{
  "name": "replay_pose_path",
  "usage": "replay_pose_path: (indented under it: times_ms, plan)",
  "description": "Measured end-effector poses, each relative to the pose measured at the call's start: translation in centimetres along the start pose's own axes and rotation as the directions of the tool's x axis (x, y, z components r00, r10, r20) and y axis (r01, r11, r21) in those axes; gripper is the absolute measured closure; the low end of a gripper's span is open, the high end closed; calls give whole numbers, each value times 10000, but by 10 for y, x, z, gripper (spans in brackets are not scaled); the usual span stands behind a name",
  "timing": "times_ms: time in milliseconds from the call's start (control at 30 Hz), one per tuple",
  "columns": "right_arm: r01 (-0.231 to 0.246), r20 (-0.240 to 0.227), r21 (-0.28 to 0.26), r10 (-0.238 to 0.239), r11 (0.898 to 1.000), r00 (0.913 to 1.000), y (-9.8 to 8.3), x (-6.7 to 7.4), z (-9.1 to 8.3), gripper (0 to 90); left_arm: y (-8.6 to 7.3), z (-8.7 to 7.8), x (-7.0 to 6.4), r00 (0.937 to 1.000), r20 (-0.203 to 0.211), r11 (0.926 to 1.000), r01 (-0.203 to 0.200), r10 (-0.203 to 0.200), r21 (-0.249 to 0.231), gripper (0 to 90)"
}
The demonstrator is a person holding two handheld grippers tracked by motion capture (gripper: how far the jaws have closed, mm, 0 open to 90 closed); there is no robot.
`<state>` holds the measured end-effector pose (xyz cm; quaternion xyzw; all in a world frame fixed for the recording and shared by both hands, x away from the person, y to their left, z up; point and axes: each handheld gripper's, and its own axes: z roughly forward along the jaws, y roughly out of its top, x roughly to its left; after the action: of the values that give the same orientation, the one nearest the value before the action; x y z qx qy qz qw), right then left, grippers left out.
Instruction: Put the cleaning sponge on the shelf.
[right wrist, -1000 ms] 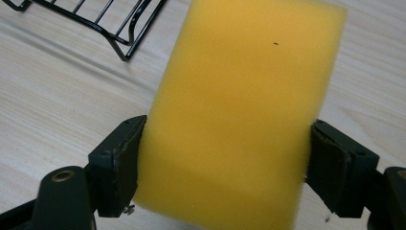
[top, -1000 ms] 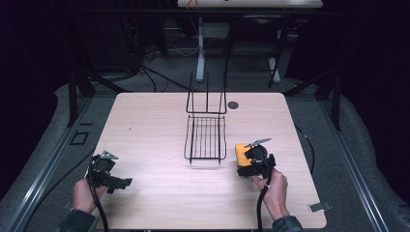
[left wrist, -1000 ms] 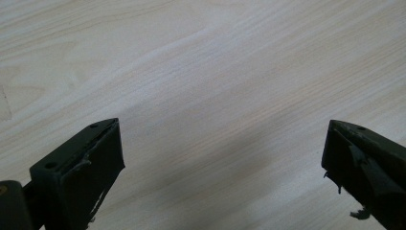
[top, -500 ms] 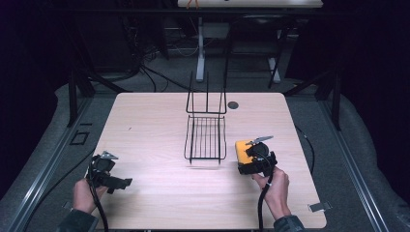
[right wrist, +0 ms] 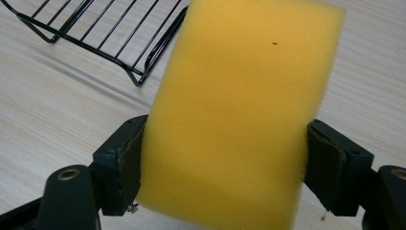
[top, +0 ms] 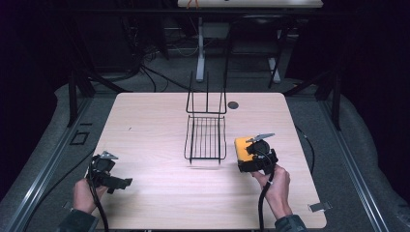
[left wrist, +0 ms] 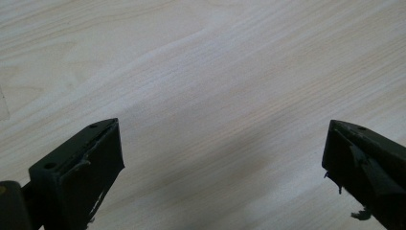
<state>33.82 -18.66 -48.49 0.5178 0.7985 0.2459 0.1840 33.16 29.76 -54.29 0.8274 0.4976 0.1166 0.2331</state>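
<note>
Right claw (right wrist: 225,158) just closed, gripping sponge (right wrist: 239,110).

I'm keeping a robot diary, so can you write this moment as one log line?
right gripper: jaws just closing, shut on yellow sponge | left gripper: open over bare table | wire rack: beside sponge

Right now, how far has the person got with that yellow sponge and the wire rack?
Early on. Done: the right claw has just been closing and now pinches the yellow sponge by its sides, beside the black wire rack. In hand: that grip. Left, probably: lifting the sponge into the rack, which holds nothing yet. The left claw is open over bare table.
</note>
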Motion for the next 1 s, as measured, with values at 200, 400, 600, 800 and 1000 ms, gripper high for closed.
replay_pose_path:
  times_ms: [200, 400, 600, 800, 1000]
  plan:
    - [8, -68, -164, -9, 9999, 10000, 2, 2, -6, 232, 0, 0, 0, 10000, -17, 10000, 22, -22, 20, 3]
    - [185, -90, -165, -186, 9997, 9998, 5, 5, -7, 234, 0, 0, 0, 10000, -20, 10000, -36, 37, 66, 4]
    - [234, -97, -165, -236, 9996, 9997, 8, 6, -10, 236, 0, 1, 0, 10000, -17, 10000, -4, 4, 62, 4]
    - [176, -109, -291, -180, 9994, 9998, 9, 6, -12, 239, 0, 0, 0, 10000, -18, 10000, -30, 30, 74, 5]
    - [249, -123, -335, -253, 9991, 9996, 15, 7, -14, 241, 0, 1, 0, 10000, -42, 10000, 28, -28, 29, 5]
